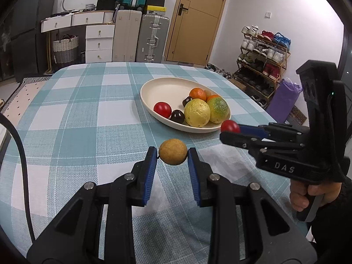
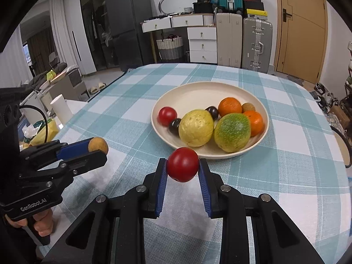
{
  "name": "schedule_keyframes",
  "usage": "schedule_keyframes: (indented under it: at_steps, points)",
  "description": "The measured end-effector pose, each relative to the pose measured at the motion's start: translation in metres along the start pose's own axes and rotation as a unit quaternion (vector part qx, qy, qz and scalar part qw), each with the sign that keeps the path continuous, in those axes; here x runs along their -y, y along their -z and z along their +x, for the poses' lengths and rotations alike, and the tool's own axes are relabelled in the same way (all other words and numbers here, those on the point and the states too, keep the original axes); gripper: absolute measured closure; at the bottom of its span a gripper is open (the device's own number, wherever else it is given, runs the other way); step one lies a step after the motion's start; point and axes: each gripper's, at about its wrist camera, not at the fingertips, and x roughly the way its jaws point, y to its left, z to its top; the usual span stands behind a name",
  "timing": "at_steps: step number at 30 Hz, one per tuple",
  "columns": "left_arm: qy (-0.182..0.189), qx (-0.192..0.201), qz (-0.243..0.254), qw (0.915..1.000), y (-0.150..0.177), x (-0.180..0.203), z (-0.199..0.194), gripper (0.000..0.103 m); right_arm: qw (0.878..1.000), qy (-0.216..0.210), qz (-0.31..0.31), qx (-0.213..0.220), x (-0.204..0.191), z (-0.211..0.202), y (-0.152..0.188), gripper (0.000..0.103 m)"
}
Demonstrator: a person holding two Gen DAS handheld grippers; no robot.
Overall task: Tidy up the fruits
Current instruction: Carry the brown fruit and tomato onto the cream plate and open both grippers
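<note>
My left gripper (image 1: 173, 157) is shut on a small tan round fruit (image 1: 173, 151), held above the checked cloth short of the plate. My right gripper (image 2: 183, 166) is shut on a red tomato (image 2: 183, 164), just in front of the near rim of the cream plate (image 2: 198, 92). Seen from the left wrist, the right gripper (image 1: 226, 132) and its tomato (image 1: 230, 126) hang by the plate's (image 1: 158, 88) right near edge. The right wrist view has the left gripper (image 2: 100, 148) with the tan fruit (image 2: 98, 145) at far left. The plate holds a yellow fruit (image 2: 195, 127), a green-yellow fruit (image 2: 232, 132), oranges, a second tomato (image 2: 167, 114) and dark plums.
The table (image 1: 77, 114) wears a teal and white checked cloth. A black cable (image 1: 19, 145) runs along its left side. A person's hand (image 1: 308, 195) grips the right tool's handle. Suitcases, drawers and a shoe rack stand beyond the table.
</note>
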Motion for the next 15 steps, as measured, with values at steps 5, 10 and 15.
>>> schedule_keyframes:
  at_steps: [5,10,15]
  points:
    - [0.0,0.001,0.008,1.0,-0.002,0.004,-0.001,0.077,1.0,-0.001,0.015,0.019,0.01,-0.01,-0.004,0.074]
    - [-0.007,0.013,0.018,0.9997,-0.01,0.01,-0.001,0.077,0.999,-0.004,0.021,0.035,0.018,-0.02,-0.008,0.074]
    - [-0.012,0.022,0.021,0.9995,-0.022,0.013,0.003,0.077,0.999,-0.001,0.027,0.047,0.03,-0.027,-0.012,0.074]
